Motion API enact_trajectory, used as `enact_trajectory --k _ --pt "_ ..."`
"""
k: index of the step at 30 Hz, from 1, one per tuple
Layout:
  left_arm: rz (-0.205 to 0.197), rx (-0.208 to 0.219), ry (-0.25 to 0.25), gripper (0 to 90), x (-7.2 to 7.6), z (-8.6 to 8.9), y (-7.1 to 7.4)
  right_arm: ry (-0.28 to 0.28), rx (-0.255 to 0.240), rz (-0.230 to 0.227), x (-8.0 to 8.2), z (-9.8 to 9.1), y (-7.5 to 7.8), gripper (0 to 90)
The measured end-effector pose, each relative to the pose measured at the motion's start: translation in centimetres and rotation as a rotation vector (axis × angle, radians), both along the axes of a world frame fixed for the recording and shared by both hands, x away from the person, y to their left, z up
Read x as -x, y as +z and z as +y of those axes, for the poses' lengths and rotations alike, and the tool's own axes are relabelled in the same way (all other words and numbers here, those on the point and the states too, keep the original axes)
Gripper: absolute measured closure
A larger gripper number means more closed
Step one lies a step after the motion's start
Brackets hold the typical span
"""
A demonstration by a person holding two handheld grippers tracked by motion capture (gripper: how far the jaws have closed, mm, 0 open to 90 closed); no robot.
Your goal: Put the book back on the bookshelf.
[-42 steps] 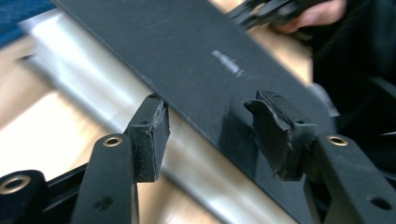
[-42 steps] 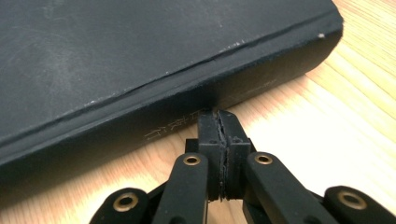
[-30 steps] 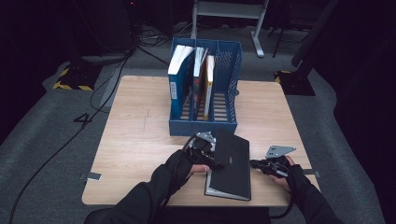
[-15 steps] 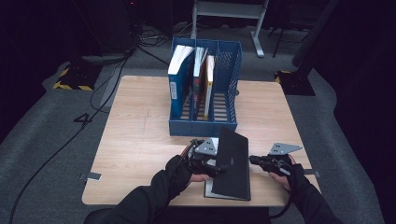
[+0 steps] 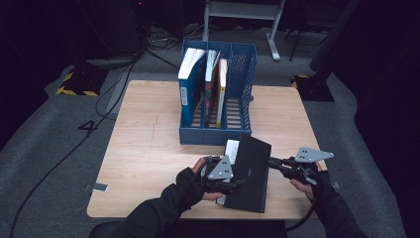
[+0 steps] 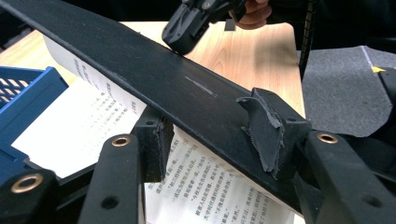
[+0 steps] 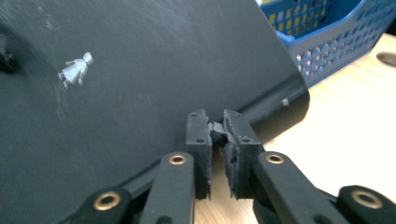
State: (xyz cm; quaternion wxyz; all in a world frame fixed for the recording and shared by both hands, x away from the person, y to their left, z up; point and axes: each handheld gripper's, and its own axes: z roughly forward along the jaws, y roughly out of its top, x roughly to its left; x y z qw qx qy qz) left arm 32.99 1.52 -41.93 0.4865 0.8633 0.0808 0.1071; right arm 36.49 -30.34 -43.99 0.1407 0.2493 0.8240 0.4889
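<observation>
A black book (image 5: pixel 252 168) lies near the table's front edge, its front cover raised at the left so a white page (image 5: pixel 232 148) shows. My left gripper (image 5: pixel 238 181) has that cover (image 6: pixel 140 70) running slantwise between its jaws, one pad under it and the other pad (image 6: pixel 266 135) on top, with printed pages (image 6: pixel 84 126) below. My right gripper (image 5: pixel 271 161) sits at the book's right edge. Its jaws have just been opening: in the right gripper view a narrow slit parts them (image 7: pixel 215 126), nothing is between them, and the tips rest by the spine (image 7: pixel 289 100).
A blue file rack (image 5: pixel 218 135) with three upright books stands just behind the black book, close to its far edge (image 7: pixel 327 42). Bare wooden tabletop (image 5: pixel 143 153) stretches left of the book. The table's front and right edges are near both hands.
The book lay flat and shut a second ago. Its cover's left side has swung up with the left gripper, showing a white page. The right gripper rose slightly at the spine.
</observation>
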Motion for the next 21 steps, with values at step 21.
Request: enact_trajectory --k 21 --pt "-0.067 0.011 -0.032 51.3 0.9 0.5 0.3 0.017 0.054 0.133 -1.5 0.8 -4.9 82.9"
